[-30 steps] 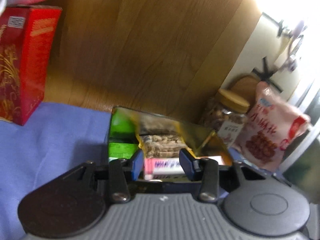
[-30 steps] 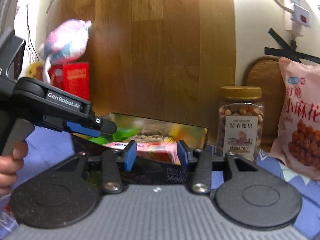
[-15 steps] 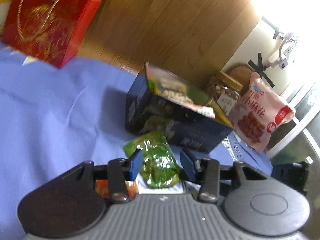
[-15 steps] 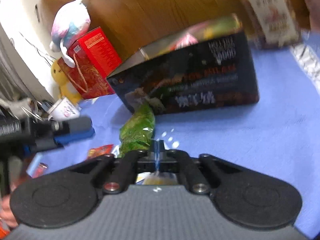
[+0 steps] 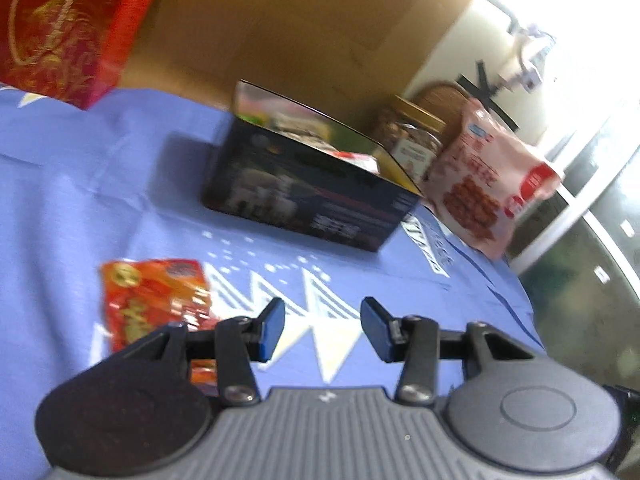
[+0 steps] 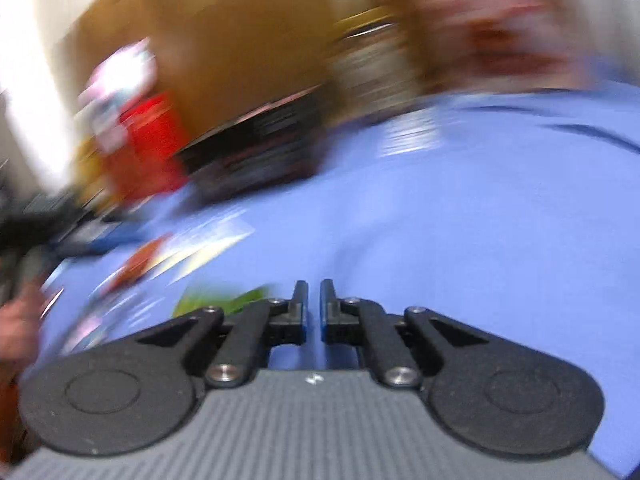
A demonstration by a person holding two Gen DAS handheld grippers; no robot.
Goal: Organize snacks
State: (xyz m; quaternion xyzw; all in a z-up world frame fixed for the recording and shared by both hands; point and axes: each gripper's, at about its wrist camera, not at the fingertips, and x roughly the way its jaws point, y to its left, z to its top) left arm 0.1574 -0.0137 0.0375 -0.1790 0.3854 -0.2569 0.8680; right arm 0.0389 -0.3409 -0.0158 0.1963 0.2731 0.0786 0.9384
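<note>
The red snack packet [image 5: 154, 296] is lying flat near the front edge of the blue-clothed surface [image 5: 120, 184], short of the dark snack box [image 5: 308, 196]; it looks light, crinkly and slippery, best pinched at a sealed edge. The left hand-held gripper [image 5: 322, 326] is hovering half open and empty, pointing downward just right of it. The right hand-held gripper [image 6: 314, 308], nearly closed and opening with nothing between its jaws, is angling down over bare cloth beside a green packet [image 6: 224, 300].

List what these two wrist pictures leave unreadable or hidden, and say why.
- Box contents: left wrist view, hidden by its front wall and blur.
- Red packet: left view, lower end behind the left gripper.
- Green packet: right wrist view, mostly behind the right gripper, whose jaws are opening, nothing between them.
- Jar label: both views, blurred.
</note>
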